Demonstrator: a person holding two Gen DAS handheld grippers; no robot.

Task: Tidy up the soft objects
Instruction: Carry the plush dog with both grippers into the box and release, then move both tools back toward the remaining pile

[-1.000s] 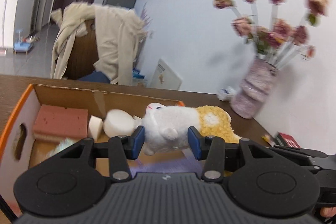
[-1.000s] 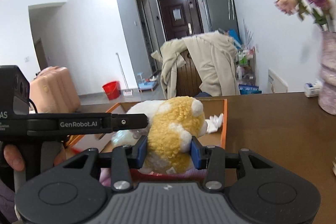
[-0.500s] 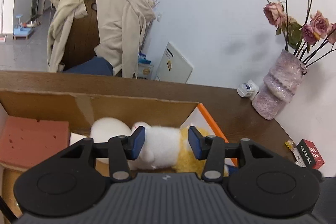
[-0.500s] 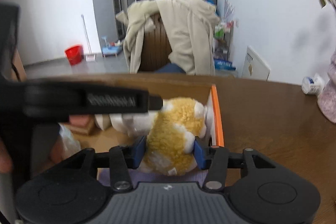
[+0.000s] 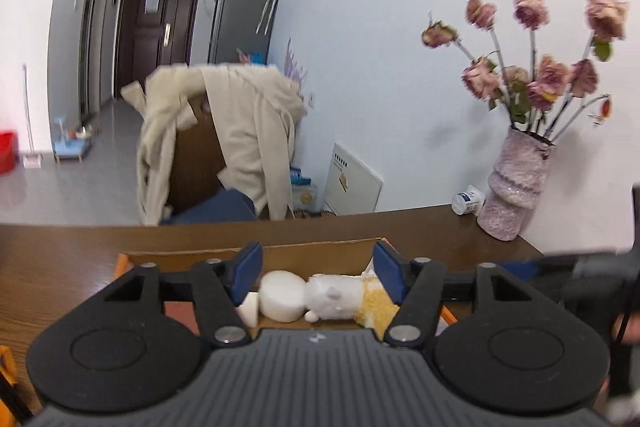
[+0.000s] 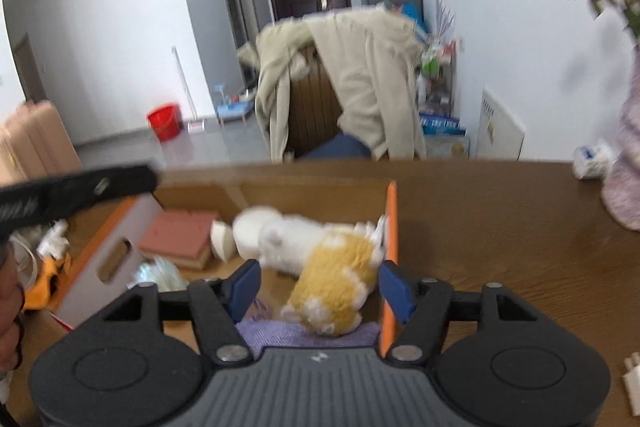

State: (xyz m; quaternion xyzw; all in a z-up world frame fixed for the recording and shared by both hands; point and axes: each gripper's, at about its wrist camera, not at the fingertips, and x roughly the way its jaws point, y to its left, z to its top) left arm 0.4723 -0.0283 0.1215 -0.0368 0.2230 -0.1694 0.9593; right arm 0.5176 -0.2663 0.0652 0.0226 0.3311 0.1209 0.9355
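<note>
A white and yellow plush toy (image 6: 320,259) lies on its side along the right wall of the cardboard box (image 6: 391,223), with its rear on a purple cloth (image 6: 304,333). My right gripper (image 6: 320,287) hovers just over it. Its jaws are opening, and there is a gap between each blue pad and the fur. In the left wrist view the plush toy (image 5: 336,297) lies below and beyond my left gripper (image 5: 319,273). Those jaws are opening too and touch nothing. A white round foam piece (image 5: 280,297) lies against the toy's head.
The box also holds a pink sponge (image 6: 176,233), a white wedge (image 6: 222,241) and a clear bag (image 6: 158,273). A vase of dried roses (image 5: 516,195) and a small bottle (image 5: 468,205) stand at the table's far right. A coat-draped chair (image 5: 224,143) is behind the table.
Both grippers have let go of the plush toy, and their jaws have widened. The toy now lies in the box. The left gripper has risen and pulled back from it.
</note>
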